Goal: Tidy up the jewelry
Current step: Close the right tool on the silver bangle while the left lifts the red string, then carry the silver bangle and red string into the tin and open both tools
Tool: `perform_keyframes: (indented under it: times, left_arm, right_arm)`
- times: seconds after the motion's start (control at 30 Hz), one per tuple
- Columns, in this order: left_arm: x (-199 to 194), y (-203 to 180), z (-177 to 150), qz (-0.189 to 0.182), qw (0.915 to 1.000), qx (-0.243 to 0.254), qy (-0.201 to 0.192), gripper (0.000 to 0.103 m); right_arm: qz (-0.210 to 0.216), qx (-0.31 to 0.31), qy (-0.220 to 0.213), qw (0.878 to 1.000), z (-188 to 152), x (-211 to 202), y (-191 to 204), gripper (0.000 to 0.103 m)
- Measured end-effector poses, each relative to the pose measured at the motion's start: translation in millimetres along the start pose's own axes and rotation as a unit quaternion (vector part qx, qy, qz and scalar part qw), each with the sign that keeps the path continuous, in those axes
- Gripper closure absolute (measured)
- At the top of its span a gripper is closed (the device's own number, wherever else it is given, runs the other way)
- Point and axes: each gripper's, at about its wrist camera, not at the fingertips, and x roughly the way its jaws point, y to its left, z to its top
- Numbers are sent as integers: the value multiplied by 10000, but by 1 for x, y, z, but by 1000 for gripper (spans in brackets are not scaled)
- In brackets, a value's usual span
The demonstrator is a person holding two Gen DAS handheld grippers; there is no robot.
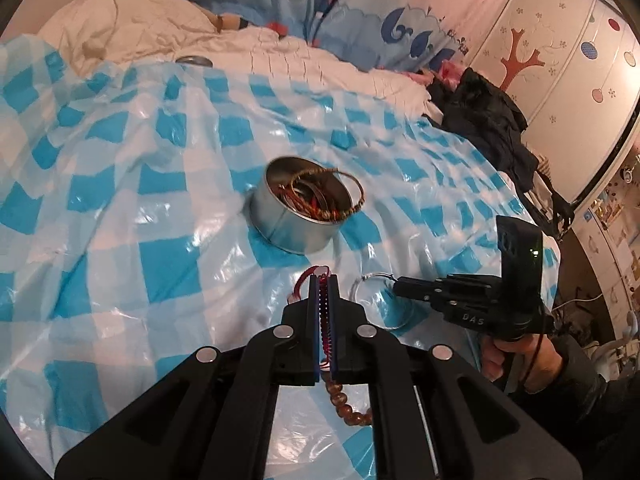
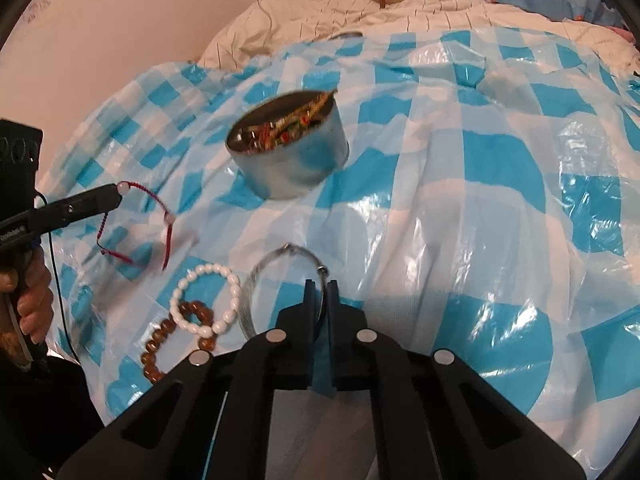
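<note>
A round metal tin (image 1: 300, 208) (image 2: 290, 148) holding several bracelets stands on a blue-and-white checked plastic sheet (image 1: 120, 208) (image 2: 460, 208). My left gripper (image 1: 324, 280) (image 2: 120, 196) is shut on a red cord bracelet (image 1: 325, 320) (image 2: 156, 224), which hangs off the sheet. My right gripper (image 2: 320, 284) (image 1: 394, 285) is shut on a thin silver wire bangle (image 2: 276, 272) (image 1: 380, 304) that still rests on the sheet. A white bead bracelet (image 2: 208, 300) and a brown bead bracelet (image 2: 176, 336) (image 1: 348, 404) lie side by side to the left of the bangle.
A cream quilt (image 1: 140, 28) and a blue whale-print cover (image 1: 360, 12) lie behind the sheet. A round metal lid (image 1: 195, 60) rests at the sheet's far edge. Dark clothing (image 1: 488, 120) is heaped at the right, near a wardrobe (image 1: 560, 60). A hand (image 1: 516, 360) holds each gripper.
</note>
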Motion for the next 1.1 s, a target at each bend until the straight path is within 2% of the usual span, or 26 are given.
perform_keyframes:
  times: [0.2,0.6,0.87,1.1]
  left_arm:
    - [10,-5,2,62,9999,72,64,99]
    - [16,-24,30,95,9994,232,-255,99]
    - [28,-32,60,122,9980,235,-573,99]
    - [56,-28,83,77,9965,37,-833,99]
  right_arm:
    - [72,-5,-439,9990,6,-16,2,98]
    - [405,-131,-1451,9885,26,-55,17,97]
    - [305,-155,-1780,9834,62,-63,16,97]
    - [198,24,-1576,9873,86,-30,1,97]
